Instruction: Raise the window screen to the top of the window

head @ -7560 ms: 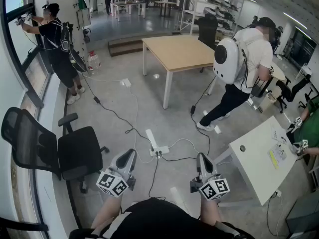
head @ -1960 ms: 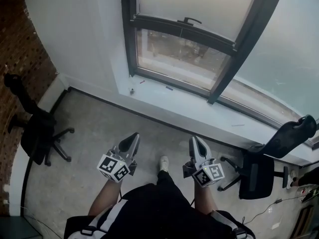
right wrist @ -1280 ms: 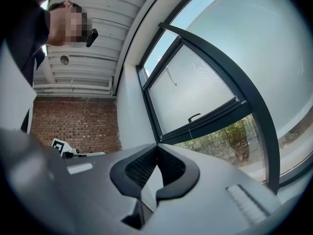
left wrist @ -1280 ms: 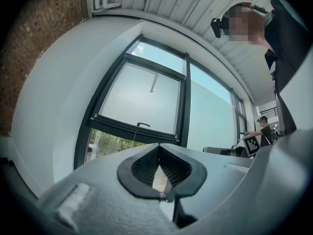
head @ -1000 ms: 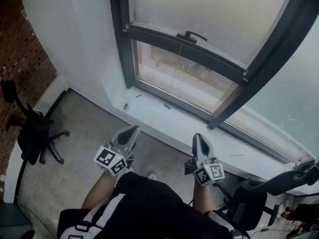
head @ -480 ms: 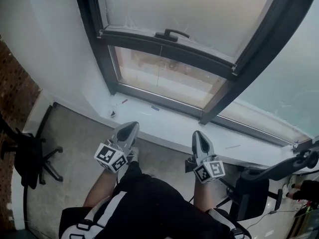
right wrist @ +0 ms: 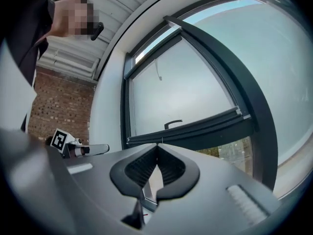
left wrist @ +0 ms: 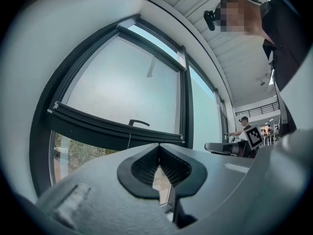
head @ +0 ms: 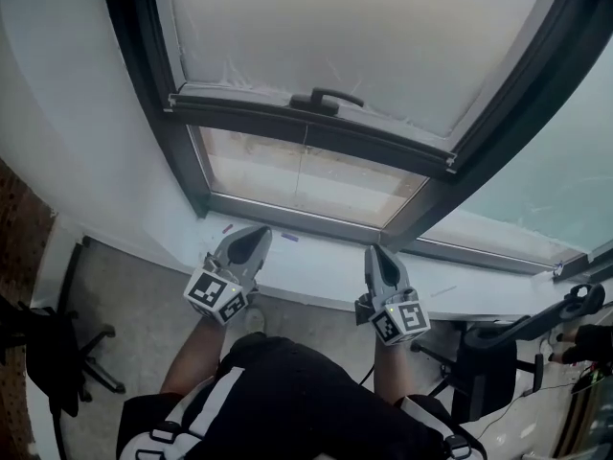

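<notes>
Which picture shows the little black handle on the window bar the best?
The head view: the handle sits large and clear in the middle of the dark bar. The left gripper view and the right gripper view show it too, only smaller and farther off.

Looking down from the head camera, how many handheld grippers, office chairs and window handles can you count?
Grippers: 2, left gripper and right gripper
Office chairs: 2, one at the left, one at the right
Window handle: 1
Total: 5
</notes>
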Available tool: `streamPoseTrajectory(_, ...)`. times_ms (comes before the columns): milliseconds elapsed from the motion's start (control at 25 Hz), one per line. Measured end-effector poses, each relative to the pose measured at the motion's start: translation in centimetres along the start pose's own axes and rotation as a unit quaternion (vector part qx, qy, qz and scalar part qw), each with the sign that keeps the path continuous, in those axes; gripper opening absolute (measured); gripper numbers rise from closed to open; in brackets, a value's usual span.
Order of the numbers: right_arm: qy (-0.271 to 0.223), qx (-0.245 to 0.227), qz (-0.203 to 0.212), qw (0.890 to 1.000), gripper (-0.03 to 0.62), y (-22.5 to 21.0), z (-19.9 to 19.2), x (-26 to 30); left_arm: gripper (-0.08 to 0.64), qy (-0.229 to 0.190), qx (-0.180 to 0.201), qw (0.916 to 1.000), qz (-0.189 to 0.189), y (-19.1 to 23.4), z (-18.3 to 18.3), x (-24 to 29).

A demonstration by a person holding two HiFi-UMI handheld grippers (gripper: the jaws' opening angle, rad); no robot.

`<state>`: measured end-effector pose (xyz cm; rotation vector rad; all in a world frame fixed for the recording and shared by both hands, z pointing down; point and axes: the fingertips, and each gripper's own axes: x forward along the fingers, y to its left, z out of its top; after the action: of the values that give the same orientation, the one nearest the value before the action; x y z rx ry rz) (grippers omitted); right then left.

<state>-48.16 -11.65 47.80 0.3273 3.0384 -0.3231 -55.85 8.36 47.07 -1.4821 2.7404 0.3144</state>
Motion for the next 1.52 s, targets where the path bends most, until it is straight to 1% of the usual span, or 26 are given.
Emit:
streamPoseTrajectory(40,0.003,-0.010,0.000,1.000,0.006,0.2,0.1,1.2,0.005,0.002,0.001,1.0000,-0.008,0.9,0.1,0.6)
streamPoseTrajectory(80,0.007,-0.016,-0.002,1.000,0.006,0.4,0.3,2.5,0.028,0.006,0.000,0.9998,-0.018,1.8,0.1,1.2)
streamPoseTrajectory(200,0.005,-0.033,0.003,0.999,0.006,0.9,1.0,5.8,0.060,0.017,-0.002,0.9988,-0.046,3.9,0.3,3.0)
streamPoseTrajectory(360,-0.006,-0.042,-0.001,0.999,0.006,1.7,1.9,9.3,0.091,0.022,0.016,0.9973,-0.069,6.3,0.9,5.0)
streamPoseTrajectory(520,0.015,-0.084,-0.032,0.996,0.006,0.9,1.1,11.1,0.133,0.030,0.055,0.9926,-0.104,7.4,1.3,6.8)
streamPoseTrajectory(600,0.023,-0.108,-0.043,0.993,0.006,0.7,1.2,12.0,0.133,0.026,0.072,0.9902,-0.117,7.8,2.0,7.7)
streamPoseTrajectory(720,0.037,-0.155,-0.045,0.986,0.006,1.2,1.3,13.3,0.132,0.044,0.092,0.9881,-0.115,8.5,2.2,8.8)
streamPoseTrajectory(800,0.053,-0.180,-0.037,0.982,0.028,1.0,1.0,13.9,0.132,0.051,0.126,0.9848,-0.108,8.9,2.3,10.0)
streamPoseTrajectory(880,0.077,-0.208,-0.029,0.975,0.046,0.2,0.8,14.7,0.132,0.061,0.164,0.9789,-0.106,9.1,2.5,11.3)
streamPoseTrajectory(920,0.092,-0.228,-0.027,0.969,0.046,-0.2,0.7,15.3,0.132,0.073,0.185,0.9746,-0.104,9.3,2.5,12.0)
streamPoseTrajectory(960,0.107,-0.251,-0.026,0.962,0.062,-0.6,0.6,15.9,0.132,0.091,0.206,0.9691,-0.100,9.7,2.4,12.6)
streamPoseTrajectory(1000,0.120,-0.273,-0.025,0.954,0.074,-0.8,0.5,16.5,0.132,0.113,0.230,0.9617,-0.097,10.1,2.1,13.2)
streamPoseTrajectory(1040,0.129,-0.291,-0.023,0.948,0.077,-1.0,0.5,17.1,0.133,0.134,0.258,0.9519,-0.098,10.5,1.5,13.9)
streamPoseTrajectory(1080,0.134,-0.304,-0.021,0.943,0.085,-1.3,0.5,17.7,0.133,0.149,0.289,0.9400,-0.101,10.7,0.9,14.6)
streamPoseTrajectory(1120,0.136,-0.311,-0.017,0.940,0.087,-1.5,0.6,18.3,0.134,0.162,0.321,0.9275,-0.102,10.9,0.4,15.1)
streamPoseTrajectory(1160,0.138,-0.317,-0.014,0.938,0.091,-1.7,0.6,18.9,0.149,0.173,0.349,0.9157,-0.101,10.9,0.4,15.6)
streamPoseTrajectory(1200,0.144,-0.328,-0.009,0.934,0.100,-1.9,0.6,19.5,0.152,0.181,0.370,0.9057,-0.098,10.9,0.5,16.0)
streamPoseTrajectory(1280,0.161,-0.362,0.003,0.918,0.126,-2.4,0.3,20.7,0.153,0.184,0.403,0.8914,-0.096,11.0,0.9,16.9)
streamPoseTrajectory(1400,0.190,-0.397,0.020,0.898,0.181,-3.0,-0.3,22.1,0.152,0.189,0.434,0.8755,-0.098,11.5,0.5,18.4)
streamPoseTrajectory(1440,0.199,-0.404,0.021,0.892,0.186,-3.2,-0.6,22.4,0.152,0.195,0.446,0.8686,-0.095,11.8,0.4,18.7)
streamPoseTrajectory(1520,0.209,-0.426,0.021,0.880,0.206,-3.8,-1.2,23.0,0.152,0.208,0.474,0.8515,-0.085,12.4,0.2,19.2)
